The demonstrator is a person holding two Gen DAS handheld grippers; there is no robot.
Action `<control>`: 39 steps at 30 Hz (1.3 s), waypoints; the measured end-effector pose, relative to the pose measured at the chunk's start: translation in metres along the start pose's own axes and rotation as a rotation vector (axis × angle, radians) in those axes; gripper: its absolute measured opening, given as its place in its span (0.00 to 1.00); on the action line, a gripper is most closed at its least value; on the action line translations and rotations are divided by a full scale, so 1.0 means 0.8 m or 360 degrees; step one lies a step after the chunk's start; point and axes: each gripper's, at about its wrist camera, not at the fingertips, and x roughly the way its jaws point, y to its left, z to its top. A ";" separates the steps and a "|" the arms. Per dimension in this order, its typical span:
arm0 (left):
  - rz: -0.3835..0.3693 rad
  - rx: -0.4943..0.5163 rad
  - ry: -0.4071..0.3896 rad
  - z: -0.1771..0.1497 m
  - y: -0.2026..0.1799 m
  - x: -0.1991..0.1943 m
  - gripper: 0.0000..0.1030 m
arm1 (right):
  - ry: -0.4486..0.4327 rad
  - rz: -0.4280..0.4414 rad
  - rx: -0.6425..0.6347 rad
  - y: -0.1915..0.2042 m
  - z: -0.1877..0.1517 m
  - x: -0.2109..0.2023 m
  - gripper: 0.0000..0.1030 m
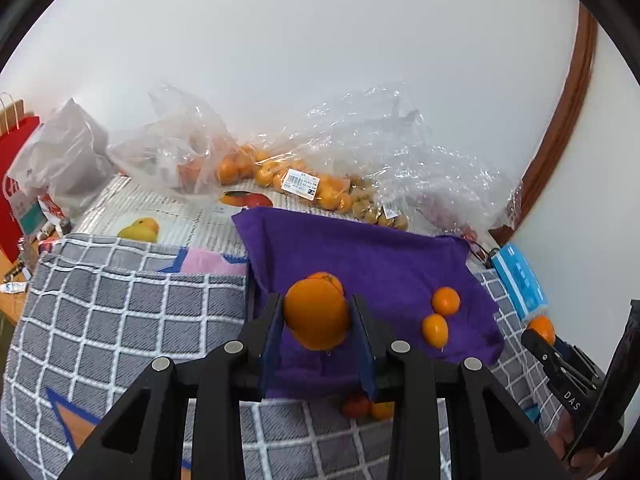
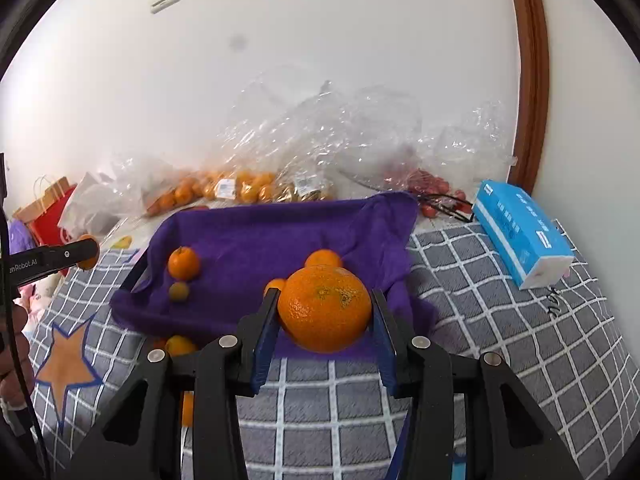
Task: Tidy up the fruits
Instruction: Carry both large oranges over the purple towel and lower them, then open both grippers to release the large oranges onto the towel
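My left gripper (image 1: 317, 316) is shut on a smooth orange (image 1: 316, 314), held above the near edge of a purple towel (image 1: 360, 252). My right gripper (image 2: 325, 312) is shut on a large dimpled orange (image 2: 325, 307) over the towel's (image 2: 260, 236) near edge. On the towel lie two small oranges (image 1: 445, 301) (image 1: 435, 329) and another orange (image 1: 326, 279) behind the held one. The right wrist view shows an orange (image 2: 183, 263), a small greenish-brown fruit (image 2: 178, 291) and more oranges (image 2: 323, 258) on the towel. The right gripper also shows at the left view's edge (image 1: 556, 344).
A grey checked cloth (image 1: 120, 312) covers the surface. Loose fruits (image 1: 366, 406) lie on it just in front of the towel. Clear bags of oranges (image 1: 280, 176) and small fruits line the wall. A blue tissue pack (image 2: 520, 232) lies right. A red paper bag (image 1: 12, 184) stands left.
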 end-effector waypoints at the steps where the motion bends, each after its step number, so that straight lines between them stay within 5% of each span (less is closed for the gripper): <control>1: -0.0003 -0.0010 0.0004 0.003 0.000 0.008 0.31 | -0.0004 -0.0003 0.0001 -0.001 0.003 0.003 0.42; 15: -0.0001 -0.0087 0.0066 -0.020 0.019 0.082 0.31 | 0.0046 0.0034 0.0052 -0.012 0.016 0.076 0.42; 39: 0.0028 -0.0095 0.0138 -0.040 0.013 0.104 0.31 | 0.0168 -0.0016 0.0045 -0.005 -0.017 0.119 0.42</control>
